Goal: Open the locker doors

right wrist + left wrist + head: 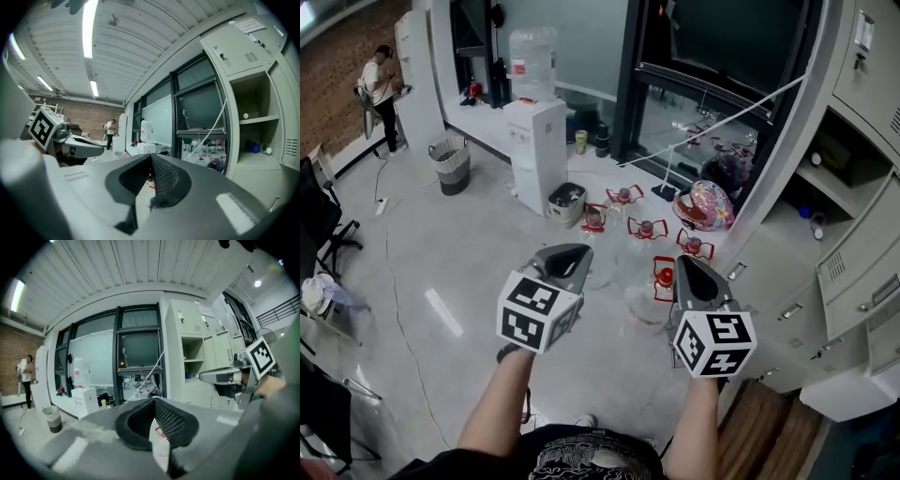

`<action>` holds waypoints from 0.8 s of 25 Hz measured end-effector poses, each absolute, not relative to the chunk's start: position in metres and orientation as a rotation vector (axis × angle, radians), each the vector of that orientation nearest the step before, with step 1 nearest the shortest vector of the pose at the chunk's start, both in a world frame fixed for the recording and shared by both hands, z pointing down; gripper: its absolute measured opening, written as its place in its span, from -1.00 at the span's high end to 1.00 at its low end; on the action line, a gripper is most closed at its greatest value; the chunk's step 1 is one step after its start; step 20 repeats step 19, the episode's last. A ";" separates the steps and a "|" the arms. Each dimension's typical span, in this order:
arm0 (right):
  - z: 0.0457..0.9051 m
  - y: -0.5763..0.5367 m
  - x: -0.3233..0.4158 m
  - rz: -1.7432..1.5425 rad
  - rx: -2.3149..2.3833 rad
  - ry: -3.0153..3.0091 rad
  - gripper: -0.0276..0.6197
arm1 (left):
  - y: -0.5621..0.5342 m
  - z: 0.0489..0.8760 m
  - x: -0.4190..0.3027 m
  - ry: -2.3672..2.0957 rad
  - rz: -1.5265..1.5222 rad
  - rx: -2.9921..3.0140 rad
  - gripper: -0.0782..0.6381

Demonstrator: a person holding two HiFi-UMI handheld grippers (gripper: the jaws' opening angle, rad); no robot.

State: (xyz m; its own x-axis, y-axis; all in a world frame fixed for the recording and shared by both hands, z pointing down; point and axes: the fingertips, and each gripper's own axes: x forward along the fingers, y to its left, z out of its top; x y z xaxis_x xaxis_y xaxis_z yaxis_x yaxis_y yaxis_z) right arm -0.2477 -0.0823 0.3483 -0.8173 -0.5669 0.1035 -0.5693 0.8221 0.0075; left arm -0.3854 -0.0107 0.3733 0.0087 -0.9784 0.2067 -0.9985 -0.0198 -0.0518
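Head view looks steeply down over two bare forearms, each carrying a hand-held tool with a marker cube. The left gripper point(567, 253) sits just left of centre frame and the right gripper point(686, 267) just right of centre, both raised over the pale floor point(441, 272) and apart from each other.

In the left gripper view its dark ribbed jaws are pressed together at the tips with nothing between them. The right gripper view shows the same: tips closed on each other, empty.

The lockers point(848, 272) run down the right edge of the head view, near the right gripper but not touched by it. One tall compartment point(825, 164) in the upper right stands open with shelves and a few small items inside; the doors above and below it look closed, though at this angle I cannot be sure of the lowest ones.

Behind the grippers, at centre frame, several clear bottles point(647, 228) with red handles stand on the floor. A water dispenser point(534, 141) is at upper centre, a bin point(451, 164) to its left, and a person point(380, 89) stands in the upper left corner.
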 end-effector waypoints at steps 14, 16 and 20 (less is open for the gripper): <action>0.360 -0.074 -0.264 0.034 0.905 -2.889 0.91 | -0.008 0.385 -0.398 -2.100 0.302 2.162 0.77; 0.360 -0.074 -0.264 0.034 0.908 -2.887 0.91 | -0.009 0.385 -0.398 -2.095 0.304 2.165 0.78; 0.361 -0.074 -0.265 0.036 0.908 -2.885 0.91 | -0.010 0.385 -0.399 -2.092 0.303 2.169 0.77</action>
